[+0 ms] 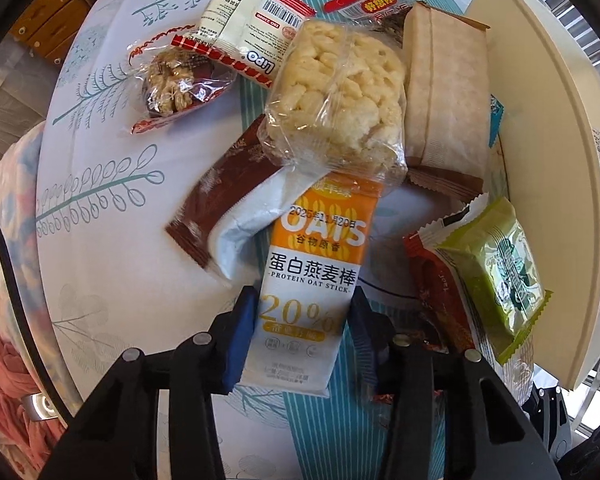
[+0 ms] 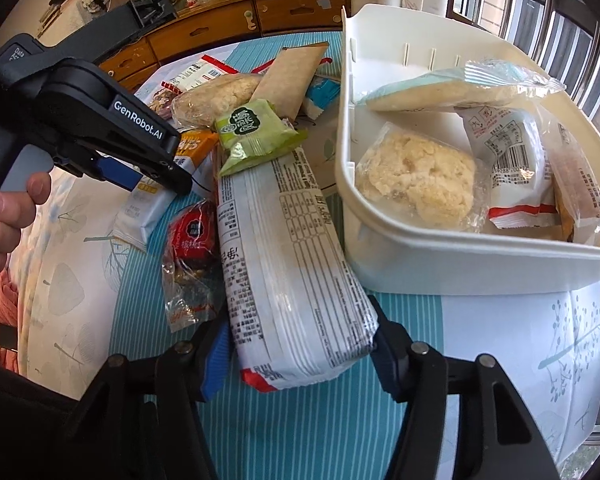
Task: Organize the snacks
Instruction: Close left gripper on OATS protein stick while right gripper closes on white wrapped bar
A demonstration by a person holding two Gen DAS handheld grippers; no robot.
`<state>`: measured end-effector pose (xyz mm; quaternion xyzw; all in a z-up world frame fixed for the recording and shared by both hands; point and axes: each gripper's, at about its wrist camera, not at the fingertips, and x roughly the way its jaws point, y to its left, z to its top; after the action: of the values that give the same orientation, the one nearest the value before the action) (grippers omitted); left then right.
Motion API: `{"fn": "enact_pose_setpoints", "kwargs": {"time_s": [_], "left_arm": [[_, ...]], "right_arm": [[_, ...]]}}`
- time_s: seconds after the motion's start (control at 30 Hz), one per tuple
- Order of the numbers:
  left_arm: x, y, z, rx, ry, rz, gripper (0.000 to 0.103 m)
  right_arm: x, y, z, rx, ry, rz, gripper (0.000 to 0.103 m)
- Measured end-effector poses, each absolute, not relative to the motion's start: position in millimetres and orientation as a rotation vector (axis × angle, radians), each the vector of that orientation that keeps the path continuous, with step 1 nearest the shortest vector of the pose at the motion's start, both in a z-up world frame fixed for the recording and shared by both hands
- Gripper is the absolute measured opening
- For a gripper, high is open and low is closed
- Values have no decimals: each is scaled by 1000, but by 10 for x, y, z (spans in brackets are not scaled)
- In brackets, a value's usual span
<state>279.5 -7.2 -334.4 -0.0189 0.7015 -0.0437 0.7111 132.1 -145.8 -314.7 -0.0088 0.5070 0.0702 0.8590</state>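
Note:
My left gripper (image 1: 300, 320) points straight down and is shut on the near end of an orange and white oat stick packet (image 1: 316, 264), whose far end lies under a clear-wrapped rice cake (image 1: 336, 96). In the right wrist view that gripper (image 2: 156, 180) sits over the same oat stick packet (image 2: 148, 204), held by a person's hand (image 2: 4, 216). My right gripper (image 2: 300, 352) is shut on the near end of a long white printed packet (image 2: 288, 260); a green snack pack (image 2: 252, 132) rests on its far end. The white bin (image 2: 460, 240) to the right holds several snacks.
Loose snacks lie on the patterned cloth: a brown packet (image 1: 216, 200), a walnut snack (image 1: 172, 84), a red and white packet (image 1: 248, 24), a tan packet (image 1: 444, 92), a red wrapped snack (image 2: 192, 236). The bin's wall (image 1: 540, 120) stands right of them. A wooden cabinet (image 2: 228, 28) lies behind.

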Motion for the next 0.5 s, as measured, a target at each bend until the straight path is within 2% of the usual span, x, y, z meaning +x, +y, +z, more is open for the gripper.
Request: {"fn": "enact_pose_setpoints", "kwargs": {"time_s": [0.5], "left_arm": [[2368, 232, -3091, -156, 1488, -236, 40]], "right_arm": [[1066, -1310, -2855, -15, 998, 82, 56]]}}
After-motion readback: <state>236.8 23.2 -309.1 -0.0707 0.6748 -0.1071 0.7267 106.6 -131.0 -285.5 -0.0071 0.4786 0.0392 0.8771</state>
